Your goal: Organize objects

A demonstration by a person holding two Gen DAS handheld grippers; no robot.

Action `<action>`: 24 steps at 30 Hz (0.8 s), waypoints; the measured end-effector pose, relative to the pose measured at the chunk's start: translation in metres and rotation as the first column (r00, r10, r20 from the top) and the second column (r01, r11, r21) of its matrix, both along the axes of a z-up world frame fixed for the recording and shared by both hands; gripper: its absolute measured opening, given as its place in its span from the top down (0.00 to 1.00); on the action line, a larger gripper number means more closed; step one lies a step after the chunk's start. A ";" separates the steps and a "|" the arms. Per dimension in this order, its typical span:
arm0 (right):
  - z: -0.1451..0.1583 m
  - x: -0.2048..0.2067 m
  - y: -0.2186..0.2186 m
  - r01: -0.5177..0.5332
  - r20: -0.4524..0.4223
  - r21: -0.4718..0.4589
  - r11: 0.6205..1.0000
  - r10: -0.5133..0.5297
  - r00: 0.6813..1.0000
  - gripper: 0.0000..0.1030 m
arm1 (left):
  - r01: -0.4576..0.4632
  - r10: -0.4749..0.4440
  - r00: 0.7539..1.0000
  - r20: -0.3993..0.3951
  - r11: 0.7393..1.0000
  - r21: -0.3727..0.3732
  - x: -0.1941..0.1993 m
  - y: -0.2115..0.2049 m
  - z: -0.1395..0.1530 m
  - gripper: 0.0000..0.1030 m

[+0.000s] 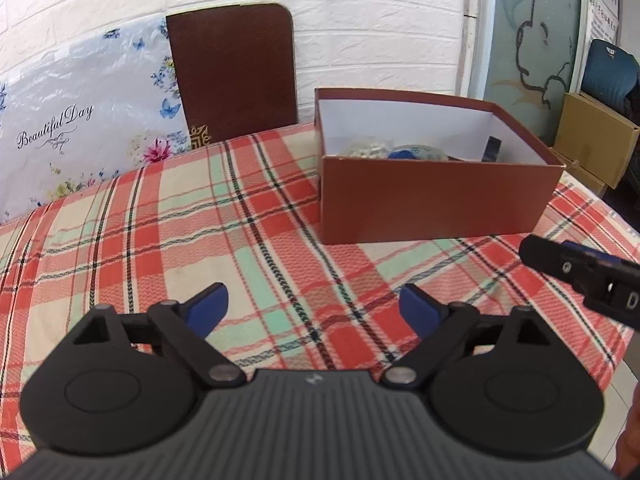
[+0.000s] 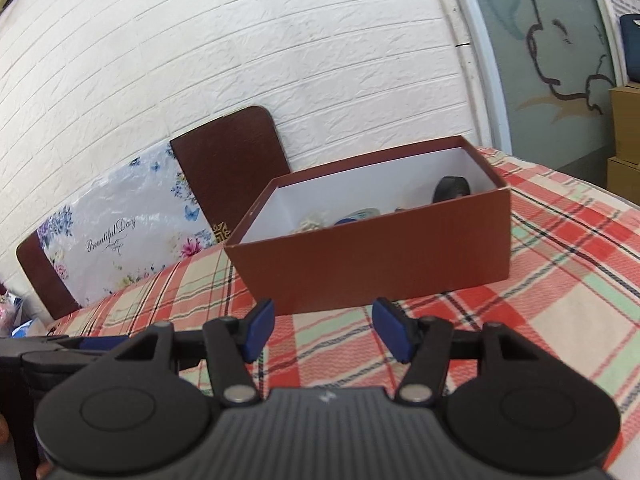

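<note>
Both tools sit low over the plaid tablecloth [image 1: 248,216], nothing between their blue pads. Left gripper [image 1: 314,304]: jaws spread wide, empty, touching nothing. Right gripper [image 2: 323,328]: jaws parted, somewhat narrower, also empty; its tip shows at the right edge of the left wrist view, just beside the left tool.

Ahead of both tools stands the open red-brown box [image 2: 372,264], white inside. It lies ahead and right of the left tool and straight ahead of the right one, near its fingertips but apart. Small items already lie in the box: a dark rounded object [image 2: 451,188] at the far right end, something blue [image 1: 402,155] and a pale crumpled thing, unclear what. No loose items show on the cloth.

Judgement: sorting looks close to finished. To do the step well, keep the jaws released and lifted clear of the box's near wall, since a nudge would likely slide the light cardboard.

Behind the box, a brown board [image 1: 232,76] leans on the white brick wall.
</note>
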State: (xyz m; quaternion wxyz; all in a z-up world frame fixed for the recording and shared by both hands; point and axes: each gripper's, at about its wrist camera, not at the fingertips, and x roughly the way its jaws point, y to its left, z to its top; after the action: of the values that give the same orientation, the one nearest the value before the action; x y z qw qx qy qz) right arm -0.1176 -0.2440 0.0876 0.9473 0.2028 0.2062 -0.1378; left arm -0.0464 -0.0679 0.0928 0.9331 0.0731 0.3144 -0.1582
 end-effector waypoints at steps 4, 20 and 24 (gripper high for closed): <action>-0.006 -0.001 -0.003 -0.002 -0.017 0.016 1.000 0.002 1.000 0.43 | 0.000 0.000 1.000 0.016 1.000 0.005 -0.007 -0.003 0.001 0.05; -0.016 -0.003 0.006 -0.029 -0.020 0.007 1.000 0.029 0.999 0.42 | -0.048 0.048 0.999 0.007 0.998 0.042 -0.013 -0.006 -0.002 0.00; -0.014 -0.004 0.012 -0.025 -0.012 -0.019 1.000 0.025 1.000 0.35 | -0.060 0.060 0.998 0.008 0.997 0.052 -0.012 -0.006 -0.003 0.00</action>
State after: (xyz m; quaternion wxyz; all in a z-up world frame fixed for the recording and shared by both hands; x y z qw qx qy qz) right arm -0.1218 -0.2323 0.0740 0.9496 0.1905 0.2131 -0.1290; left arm -0.0585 -0.0735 0.0900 0.9363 0.0885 0.3174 -0.1216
